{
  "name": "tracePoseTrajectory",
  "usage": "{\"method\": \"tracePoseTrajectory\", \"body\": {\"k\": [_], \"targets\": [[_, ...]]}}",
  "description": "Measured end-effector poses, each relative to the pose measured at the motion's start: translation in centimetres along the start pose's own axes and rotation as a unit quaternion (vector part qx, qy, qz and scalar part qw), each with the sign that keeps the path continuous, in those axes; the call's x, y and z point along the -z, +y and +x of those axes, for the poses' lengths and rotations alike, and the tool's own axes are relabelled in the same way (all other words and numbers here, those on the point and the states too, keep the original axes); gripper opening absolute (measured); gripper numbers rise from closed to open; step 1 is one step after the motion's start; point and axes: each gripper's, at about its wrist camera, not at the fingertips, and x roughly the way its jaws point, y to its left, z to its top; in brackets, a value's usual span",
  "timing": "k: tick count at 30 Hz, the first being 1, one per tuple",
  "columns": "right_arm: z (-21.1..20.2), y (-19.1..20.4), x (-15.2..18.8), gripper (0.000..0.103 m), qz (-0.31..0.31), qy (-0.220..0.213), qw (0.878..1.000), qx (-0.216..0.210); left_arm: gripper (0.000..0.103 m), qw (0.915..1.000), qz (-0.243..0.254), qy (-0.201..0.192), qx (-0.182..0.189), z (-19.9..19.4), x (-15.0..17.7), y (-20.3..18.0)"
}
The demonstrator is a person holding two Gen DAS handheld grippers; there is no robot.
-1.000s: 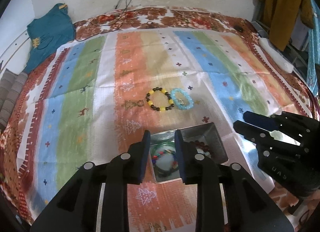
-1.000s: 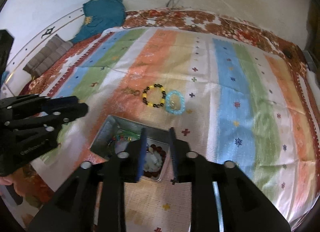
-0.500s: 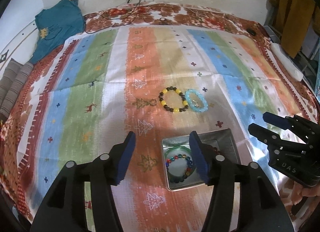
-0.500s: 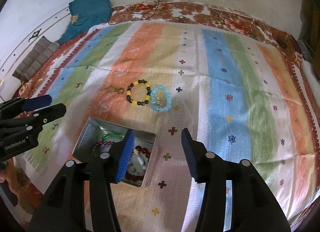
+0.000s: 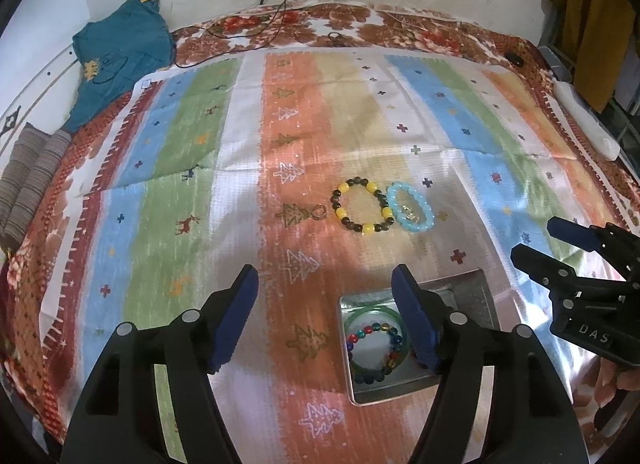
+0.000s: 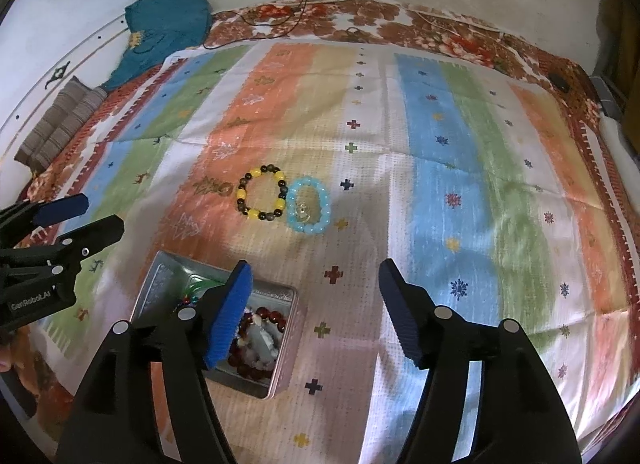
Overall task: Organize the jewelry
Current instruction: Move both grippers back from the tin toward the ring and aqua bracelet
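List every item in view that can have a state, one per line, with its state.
Left gripper: fingers spread, just been opening, nothing between them.
Right gripper: fingers spread, just been opening, nothing between them.
Metal tin: lidless, holding bracelets.
Multicoloured bead bracelet: in the tin.
Dark red bead bracelet: in the tin.
Yellow-and-dark bead bracelet: flat on the cloth, outside the tin.
Light blue bead bracelet: flat on the cloth beside it.

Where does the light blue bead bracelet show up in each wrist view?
Left wrist: the light blue bracelet lies right of centre on the striped cloth, beyond the open left gripper.
Right wrist: the bracelet lies just left of centre.
Shared landmark: the yellow-and-dark bead bracelet touching its left side; the metal tin sits nearer the camera.
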Motion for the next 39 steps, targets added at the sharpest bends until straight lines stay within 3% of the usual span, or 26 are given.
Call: {"method": "tracePoseTrajectory", "body": {"k": [11, 39], "targets": [[0.9, -0.3, -1.8, 0.069, -0.007, -0.016, 1.0, 0.024, 0.071, 0.9997, -0.001, 0.015, -0.018, 2.0, -0.8, 1.1], [8.0, -1.1, -4.0, 0.069, -0.006, 0.043, 0.999, 0.026, 0.076, 0.9982, -0.002, 0.05, -0.033, 8.0, -3.5, 2.4]]}}
